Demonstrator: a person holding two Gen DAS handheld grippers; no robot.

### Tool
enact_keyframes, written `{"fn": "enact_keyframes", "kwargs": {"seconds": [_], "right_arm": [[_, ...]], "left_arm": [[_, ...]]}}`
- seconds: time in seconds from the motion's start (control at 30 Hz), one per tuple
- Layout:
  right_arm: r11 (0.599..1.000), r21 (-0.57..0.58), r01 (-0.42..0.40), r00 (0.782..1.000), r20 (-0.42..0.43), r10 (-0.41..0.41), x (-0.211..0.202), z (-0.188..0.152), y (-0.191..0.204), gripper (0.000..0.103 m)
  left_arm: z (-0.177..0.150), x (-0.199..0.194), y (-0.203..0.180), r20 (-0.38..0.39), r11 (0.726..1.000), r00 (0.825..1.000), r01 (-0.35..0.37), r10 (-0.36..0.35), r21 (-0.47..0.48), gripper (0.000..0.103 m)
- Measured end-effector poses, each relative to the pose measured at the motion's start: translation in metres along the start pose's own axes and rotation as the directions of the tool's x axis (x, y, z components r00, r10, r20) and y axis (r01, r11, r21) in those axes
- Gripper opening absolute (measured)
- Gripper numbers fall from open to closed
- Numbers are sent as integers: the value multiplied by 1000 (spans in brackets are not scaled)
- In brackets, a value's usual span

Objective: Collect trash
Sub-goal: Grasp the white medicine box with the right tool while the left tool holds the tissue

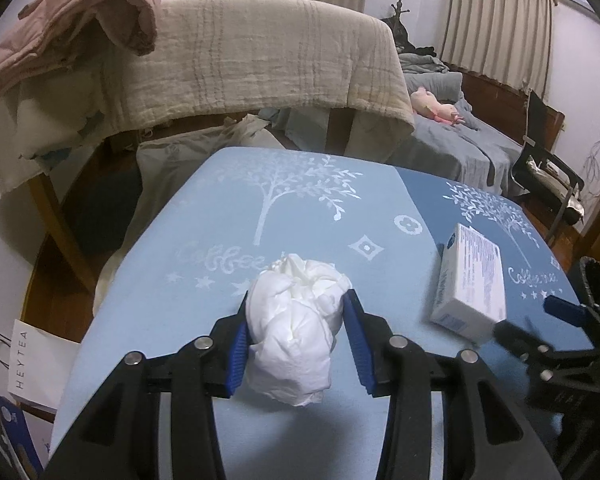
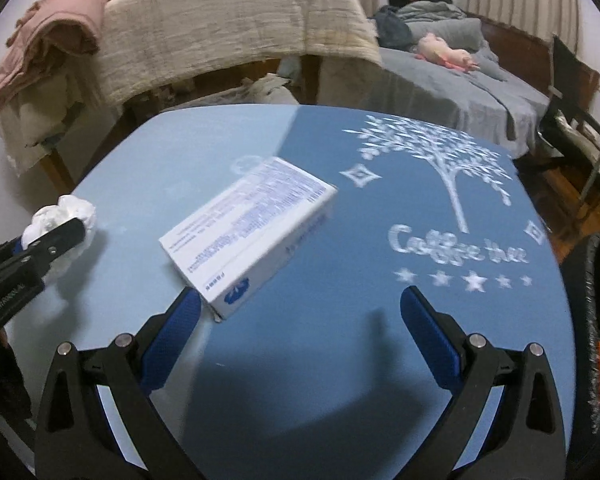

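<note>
A crumpled white tissue wad [image 1: 296, 320] lies on the blue table [image 1: 308, 208]. My left gripper [image 1: 298, 300] has its blue pads pressed on both sides of the wad. The wad also shows at the left of the right wrist view [image 2: 66, 212], held by the left gripper [image 2: 56, 236]. A white and blue cardboard box [image 2: 252, 228] lies flat mid-table, also in the left wrist view [image 1: 474, 280]. My right gripper [image 2: 300, 300] is open and empty, its left pad just at the box's near corner. It shows in the left wrist view [image 1: 528, 316] at the right.
A black-lined trash bin [image 2: 596, 320] stands off the table's right edge. A chair draped with a beige blanket [image 1: 260, 52] and pink jacket [image 1: 68, 20] stands behind the table. A bed [image 2: 460, 84] lies at the back right. A HEYTEA paper bag [image 1: 32, 360] sits on the floor at left.
</note>
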State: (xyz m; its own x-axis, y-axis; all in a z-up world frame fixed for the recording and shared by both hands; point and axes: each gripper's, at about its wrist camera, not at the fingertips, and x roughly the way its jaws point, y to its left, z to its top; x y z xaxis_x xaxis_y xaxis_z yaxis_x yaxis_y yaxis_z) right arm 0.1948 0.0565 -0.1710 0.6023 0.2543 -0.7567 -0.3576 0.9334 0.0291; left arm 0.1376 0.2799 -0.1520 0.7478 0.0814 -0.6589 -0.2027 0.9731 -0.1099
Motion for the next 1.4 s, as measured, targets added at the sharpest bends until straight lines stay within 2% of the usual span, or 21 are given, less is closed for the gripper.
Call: {"fn": "enact_keyframes", "kwargs": {"seconds": [0.17, 0.23, 0.33, 0.43, 0.57, 0.83, 1.07, 1.2, 1.4], "right_arm": [[995, 23, 101, 995, -10, -101, -1, -3, -34, 97], [993, 54, 103, 995, -8, -103, -2, -3, -45, 97], [994, 91, 55, 998, 18, -57, -8, -2, -49, 97], [997, 73, -7, 998, 65, 2, -13, 2, -34, 97], [998, 46, -45, 998, 49, 43, -3, 10, -9, 97], [999, 33, -15, 1000, 14, 15, 21, 22, 17, 97], [998, 34, 45, 999, -2, -45, 16, 16, -7, 97], [997, 75, -2, 1000, 11, 1, 12, 15, -23, 97], [999, 32, -23, 1000, 21, 23, 23, 21, -15, 97]], "left_arm": [[0, 2, -7, -3, 1000, 1000, 4, -4, 0, 44], [0, 2, -10, -2, 1000, 1000, 8, -8, 1, 44], [1, 4, -13, 0, 1000, 1000, 8, -8, 6, 44], [3, 4, -9, 6, 1000, 1000, 3, -3, -9, 44], [5, 4, -1, 9, 1000, 1000, -18, 18, -20, 44], [13, 14, 8, 3, 999, 999, -39, 39, -28, 44], [15, 17, 6, 5, 999, 999, -37, 37, -20, 44], [16, 20, -1, -3, 999, 999, -36, 36, -19, 44], [17, 25, -8, -12, 999, 999, -35, 35, -1, 44]]}}
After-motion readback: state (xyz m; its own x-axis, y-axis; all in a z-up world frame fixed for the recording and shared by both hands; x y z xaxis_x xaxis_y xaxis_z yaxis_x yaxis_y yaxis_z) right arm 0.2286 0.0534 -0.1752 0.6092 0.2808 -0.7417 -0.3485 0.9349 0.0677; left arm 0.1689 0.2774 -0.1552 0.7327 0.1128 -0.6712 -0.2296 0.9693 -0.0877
